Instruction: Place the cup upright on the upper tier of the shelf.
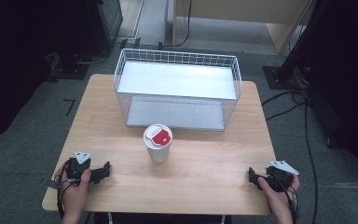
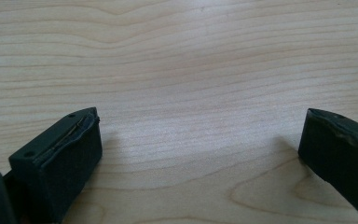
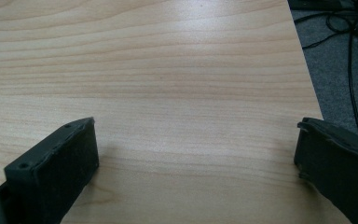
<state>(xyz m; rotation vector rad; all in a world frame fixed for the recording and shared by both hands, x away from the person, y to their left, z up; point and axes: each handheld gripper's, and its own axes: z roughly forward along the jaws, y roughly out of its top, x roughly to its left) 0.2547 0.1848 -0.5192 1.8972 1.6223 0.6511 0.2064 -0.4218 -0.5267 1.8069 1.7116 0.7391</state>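
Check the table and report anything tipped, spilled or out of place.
Nothing stands out. The white paper cup with a red-labelled lid stands upright in front of the white wire basket; the wooden table shows no spill.

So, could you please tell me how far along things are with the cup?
Nothing looks done yet. The lidded cup stands untouched mid-table, before the wire basket. Nothing is in hand: the left gripper and right gripper rest open near the table's front edge. Reaching and grasping remain.

Grey carpet floor (image 1: 23, 116); black cables (image 1: 289, 100) at right; wooden furniture (image 1: 242, 11) behind; dim surroundings.
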